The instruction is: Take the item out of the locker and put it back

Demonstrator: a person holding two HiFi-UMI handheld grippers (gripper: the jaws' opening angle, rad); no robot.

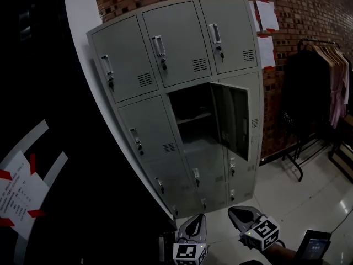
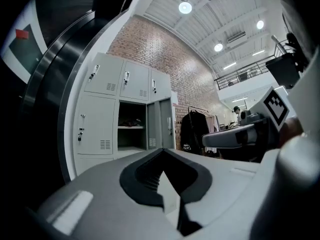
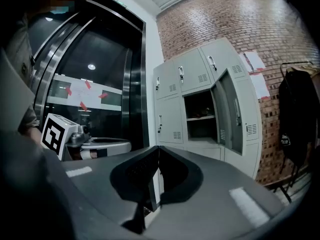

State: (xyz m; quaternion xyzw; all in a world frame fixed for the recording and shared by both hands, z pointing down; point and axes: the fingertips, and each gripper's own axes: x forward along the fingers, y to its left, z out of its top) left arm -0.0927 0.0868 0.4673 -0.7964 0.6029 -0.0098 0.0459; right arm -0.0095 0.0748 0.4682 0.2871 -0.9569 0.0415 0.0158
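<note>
Head view: left gripper (image 1: 198, 221) and right gripper (image 1: 236, 214) both closed and empty, well apart from the locker (image 1: 149, 134), whose middle door (image 1: 233, 120) stands open, the dark item (image 3: 200, 117) lying on its inner shelf (image 1: 192, 116).

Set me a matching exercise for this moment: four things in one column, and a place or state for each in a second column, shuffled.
Things
1. locker door
2. item
3. left tongs
4. papers

Places and states
a. taped to the brick wall
b. shut, with nothing between them
c. swung open
d. lying on the shelf inside

Pairs: 1-c, 2-d, 3-b, 4-a
</note>
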